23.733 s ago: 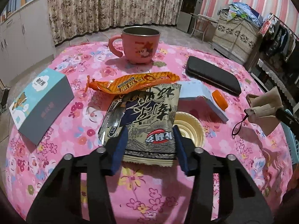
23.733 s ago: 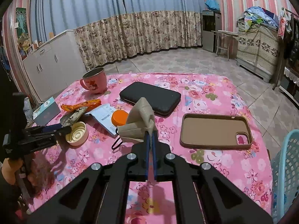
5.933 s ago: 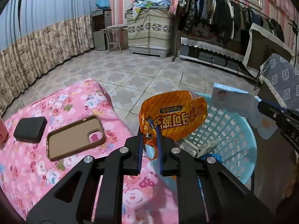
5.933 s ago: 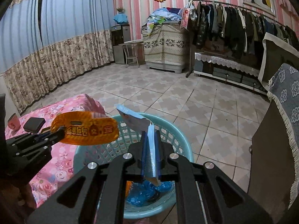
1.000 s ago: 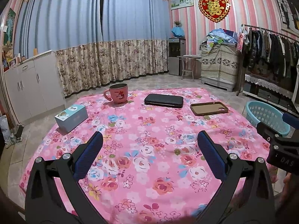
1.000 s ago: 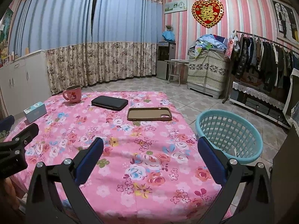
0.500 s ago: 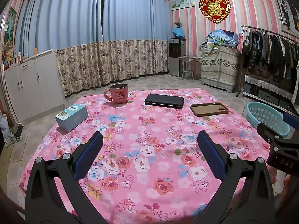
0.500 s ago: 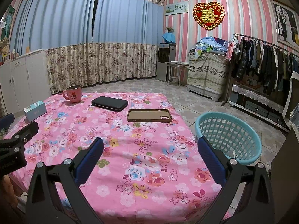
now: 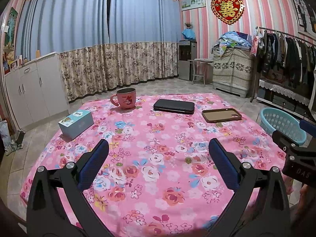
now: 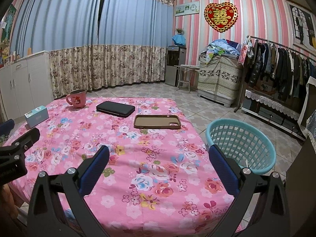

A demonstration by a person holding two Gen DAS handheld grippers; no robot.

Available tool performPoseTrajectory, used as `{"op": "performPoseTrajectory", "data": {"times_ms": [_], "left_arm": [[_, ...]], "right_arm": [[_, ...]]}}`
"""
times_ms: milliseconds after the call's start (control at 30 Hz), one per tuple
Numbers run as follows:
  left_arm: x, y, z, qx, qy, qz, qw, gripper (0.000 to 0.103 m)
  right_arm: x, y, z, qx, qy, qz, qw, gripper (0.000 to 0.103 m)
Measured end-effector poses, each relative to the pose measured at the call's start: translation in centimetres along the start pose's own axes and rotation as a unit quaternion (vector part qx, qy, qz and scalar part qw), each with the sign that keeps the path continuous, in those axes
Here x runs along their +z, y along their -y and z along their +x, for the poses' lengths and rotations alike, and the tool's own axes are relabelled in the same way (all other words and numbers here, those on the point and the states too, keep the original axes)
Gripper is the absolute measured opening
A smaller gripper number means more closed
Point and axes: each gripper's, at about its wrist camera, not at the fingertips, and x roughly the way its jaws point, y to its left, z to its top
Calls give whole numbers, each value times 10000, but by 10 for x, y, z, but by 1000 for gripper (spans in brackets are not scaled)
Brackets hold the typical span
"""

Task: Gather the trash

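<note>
A light blue plastic basket [image 10: 240,143] stands on the tiled floor to the right of the table [image 10: 138,158]; the left wrist view shows the basket [image 9: 282,123] at the far right. I cannot see inside it. My left gripper [image 9: 158,150] hovers open over the near part of the pink flowered tablecloth [image 9: 158,158] with nothing between its blue pads. My right gripper [image 10: 158,154] is also open and empty, above the table's near right part, with the basket just beyond its right finger. No wrapper or other trash lies on the cloth.
On the table stand a pink mug [image 9: 125,98], a black pouch [image 9: 173,106], a brown phone case [image 9: 221,115] and a teal box [image 9: 76,121]. White cabinets [image 9: 31,90] line the left wall. A clothes rack [image 10: 276,63] and a covered chest [image 10: 219,77] stand at the right.
Both views have barely shifted over the last second and both grippers stayed open. Further back, the wrappers, mask and lid left the table, and both grippers held trash over the basket.
</note>
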Motion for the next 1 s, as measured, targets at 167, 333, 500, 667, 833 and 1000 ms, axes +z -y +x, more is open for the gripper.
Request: {"op": "performPoseTrajectory", "data": {"times_ms": [167, 333, 500, 667, 833, 1000], "left_arm": [[0, 0, 0, 2, 3, 2, 10000, 98], [0, 0, 0, 8, 1, 1, 10000, 98], [0, 1, 0, 6, -3, 5, 10000, 98], [-1, 1, 0, -6, 3, -23, 10000, 98], [-1, 0, 0, -3, 4, -13, 10000, 98], [0, 1, 0, -3, 27, -22, 10000, 98]], "right_arm": [[1, 2, 0, -12, -2, -13, 10000, 98], [1, 2, 0, -16, -8, -14, 10000, 98], [1, 1, 0, -11, -6, -13, 10000, 98], [1, 1, 0, -14, -2, -11, 10000, 98], [1, 3, 0, -11, -2, -14, 10000, 98], [1, 2, 0, -18, 0, -16, 10000, 98]]}}
